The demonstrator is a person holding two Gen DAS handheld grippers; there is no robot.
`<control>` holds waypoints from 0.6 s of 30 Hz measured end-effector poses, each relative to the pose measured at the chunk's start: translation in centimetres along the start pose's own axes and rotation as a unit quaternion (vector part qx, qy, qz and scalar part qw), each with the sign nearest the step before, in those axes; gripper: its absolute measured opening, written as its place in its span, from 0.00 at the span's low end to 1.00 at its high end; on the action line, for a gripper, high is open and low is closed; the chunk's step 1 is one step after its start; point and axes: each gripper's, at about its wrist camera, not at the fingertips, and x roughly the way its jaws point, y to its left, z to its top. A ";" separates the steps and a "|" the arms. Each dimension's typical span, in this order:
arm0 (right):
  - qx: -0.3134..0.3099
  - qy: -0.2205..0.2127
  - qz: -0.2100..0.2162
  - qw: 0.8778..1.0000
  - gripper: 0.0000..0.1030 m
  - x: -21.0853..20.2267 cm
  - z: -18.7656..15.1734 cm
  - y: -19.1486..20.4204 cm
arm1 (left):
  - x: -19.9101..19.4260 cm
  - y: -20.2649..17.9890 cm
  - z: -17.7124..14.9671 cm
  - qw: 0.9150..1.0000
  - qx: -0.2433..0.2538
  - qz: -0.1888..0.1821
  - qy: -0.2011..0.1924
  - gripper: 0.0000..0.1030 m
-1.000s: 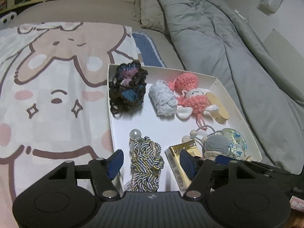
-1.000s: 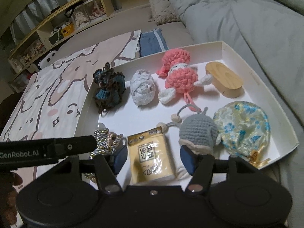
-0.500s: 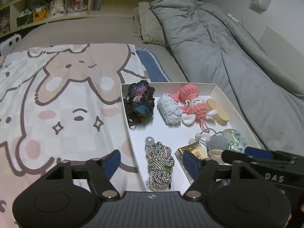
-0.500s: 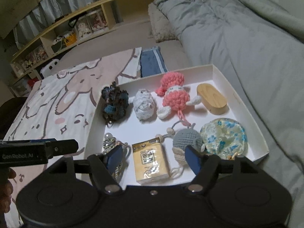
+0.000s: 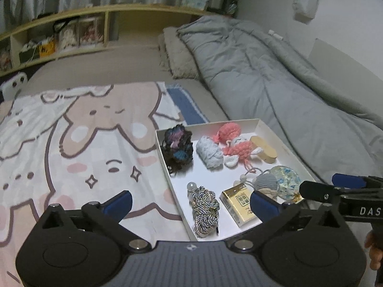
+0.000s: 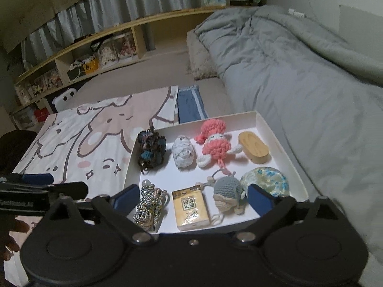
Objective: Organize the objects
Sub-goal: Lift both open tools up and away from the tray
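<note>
A white shallow box (image 6: pixel 273 129) (image 5: pixel 265 126) lies on the bed. In it are a dark crochet piece (image 6: pixel 151 148), a pale blue yarn ball (image 6: pixel 183 154), a pink crochet doll (image 6: pixel 215 143), a wooden oval (image 6: pixel 254 148), a blue floral pouch (image 6: pixel 265 183), a grey crochet whale (image 6: pixel 227 192), a yellow packet (image 6: pixel 190 209) and a braided cord (image 6: pixel 149 206). My left gripper (image 5: pixel 190 203) is open and empty, held above the box's near left corner. My right gripper (image 6: pixel 192 197) is open and empty, held above the box's near edge.
A cartoon rabbit blanket (image 5: pixel 71 148) covers the bed left of the box. A grey duvet (image 6: pixel 299 83) lies along the right. A blue cloth (image 6: pixel 190 104) and a fuzzy pillow (image 6: pixel 198 57) lie beyond the box. Shelves (image 6: pixel 95 55) line the far wall.
Both grippers have pulled back and up from the box, so it looks smaller and more of the room shows. Both stay open and empty.
</note>
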 end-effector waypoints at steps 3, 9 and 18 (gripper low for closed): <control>-0.001 -0.008 -0.008 1.000 1.00 -1.1 -0.3 0.3 | -1.3 0.0 -0.2 1.000 0.011 -0.002 -0.012 1.00; 0.007 -0.028 -0.015 0.999 1.00 -3.3 -1.4 0.9 | -3.3 0.2 -0.9 0.999 0.037 0.006 -0.031 1.00; 0.010 -0.061 -0.041 0.997 1.00 -6.1 -3.5 2.2 | -5.5 1.0 -2.4 0.997 0.059 0.016 -0.053 1.00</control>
